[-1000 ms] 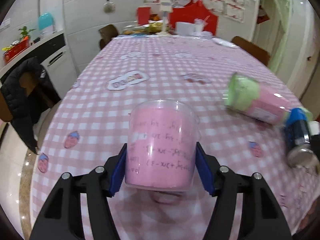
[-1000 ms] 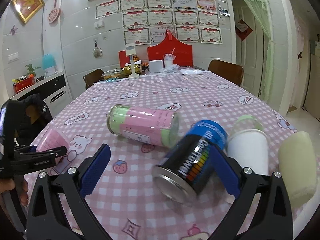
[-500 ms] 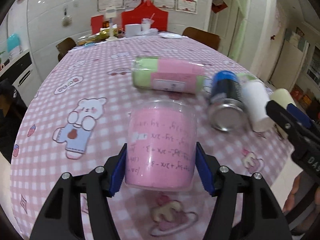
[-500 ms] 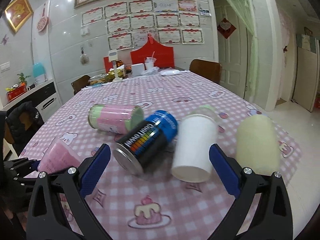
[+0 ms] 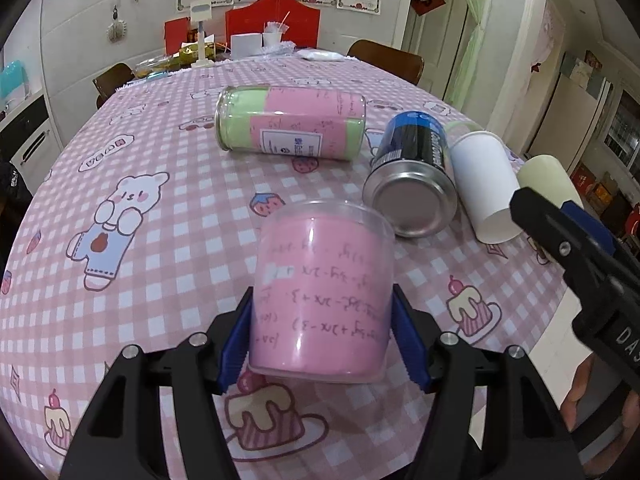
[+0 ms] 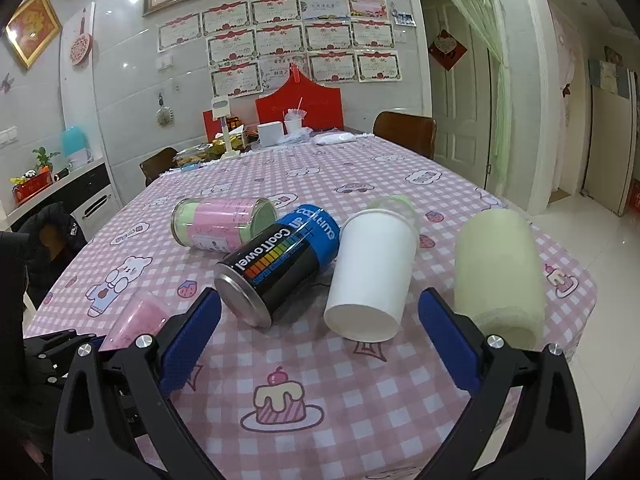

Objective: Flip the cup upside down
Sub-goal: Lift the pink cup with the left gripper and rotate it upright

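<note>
Gripping the pink cup (image 5: 324, 292) between its two blue pads (image 5: 237, 338), the left gripper (image 5: 322, 338) is holding it just above the checked tablecloth (image 5: 168, 224), jaws closed down to the cup's width on its lower sides. The cup is sitting squarely ahead of the gripper, its writing reading upside down and its wider rim lying at the near, lower end, so it is looking already turned over or close to it, though whether the near end is open cannot be told from here. In the right wrist view the same cup (image 6: 136, 320) is appearing tilted, low and off to that gripper's left, apparently just clear of the cloth.

The right gripper (image 6: 320, 344) is hanging with its jaws spread wide and nothing between them; ahead of it a black and blue can (image 6: 280, 264), a white paper cup (image 6: 372, 276) and a pale yellow cup (image 6: 500, 276) are lying on their sides, with a green and pink jar (image 6: 222, 226) lying further off to the left.

Judging by this, the grasp and most of the turn are done; what is remaining is lowering the cup rim-down onto the cloth beneath the left gripper and letting go.
</note>
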A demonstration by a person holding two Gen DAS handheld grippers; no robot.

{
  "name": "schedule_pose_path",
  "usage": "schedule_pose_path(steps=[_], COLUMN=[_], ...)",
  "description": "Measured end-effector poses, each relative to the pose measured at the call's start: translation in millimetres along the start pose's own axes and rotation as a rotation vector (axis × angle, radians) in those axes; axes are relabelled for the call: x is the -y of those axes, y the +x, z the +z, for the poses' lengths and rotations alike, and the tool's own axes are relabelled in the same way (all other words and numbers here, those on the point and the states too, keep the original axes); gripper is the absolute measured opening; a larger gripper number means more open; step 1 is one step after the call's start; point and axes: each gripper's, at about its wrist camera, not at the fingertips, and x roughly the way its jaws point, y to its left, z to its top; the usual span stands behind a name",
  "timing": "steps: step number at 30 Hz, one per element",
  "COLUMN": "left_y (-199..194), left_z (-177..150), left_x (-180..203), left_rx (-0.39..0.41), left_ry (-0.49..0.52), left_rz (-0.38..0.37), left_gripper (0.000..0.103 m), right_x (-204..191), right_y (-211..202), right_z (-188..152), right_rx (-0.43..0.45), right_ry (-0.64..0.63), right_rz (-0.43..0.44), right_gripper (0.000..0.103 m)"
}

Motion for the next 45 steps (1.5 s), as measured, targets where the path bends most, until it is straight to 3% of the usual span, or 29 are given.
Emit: schedule_pose_path(steps=[7, 11, 13, 17, 24, 30, 32, 38, 45], left_y=[-12, -36, -47, -57, -52, -44, -41, -39, -33], left_z=[-1, -5, -8, -11, -19, -24, -25, -23, -21], left_x=[-14, -27, -38, -66, -79, -83, -83, -85, -79], left_rx=[0.015, 0.080, 0.114, 0.158, 0.162, 0.151, 0.146, 0.152, 0.149], left_ry=[-0.035, -0.035, -0.057, -0.137, -0.155, -0.158, -0.157, -0.185, -0.191], left_rz=[-0.077, -0.092, -0.084, 0.013, 0.003, -0.011, -0.013, -0.028, -0.018], left_gripper=[0.070, 0.070, 0.072, 0.078, 0.078, 0.078, 0.078, 0.078, 0.078], right_x=[-1, -13, -20, -35, -54, -62, -65, -67, -73], right_y=[6, 10, 14, 29, 51, 63, 63, 55, 41], right_z=[6, 7, 7, 4, -1, -3, -1, 5, 11], right_rx=[-0.089, -0.139, -0.167, -0.255, -0.347, -0.402, -0.403, -0.349, -0.225], right_ry=[0.102, 0.149, 0.172, 0.212, 0.269, 0.269, 0.256, 0.193, 0.040], right_rz=[0.149, 0.203, 0.228, 0.296, 0.333, 0.384, 0.394, 0.382, 0.262], right_gripper=[0.095, 0.095, 0.095, 0.095, 0.094, 0.076, 0.069, 0.068, 0.068])
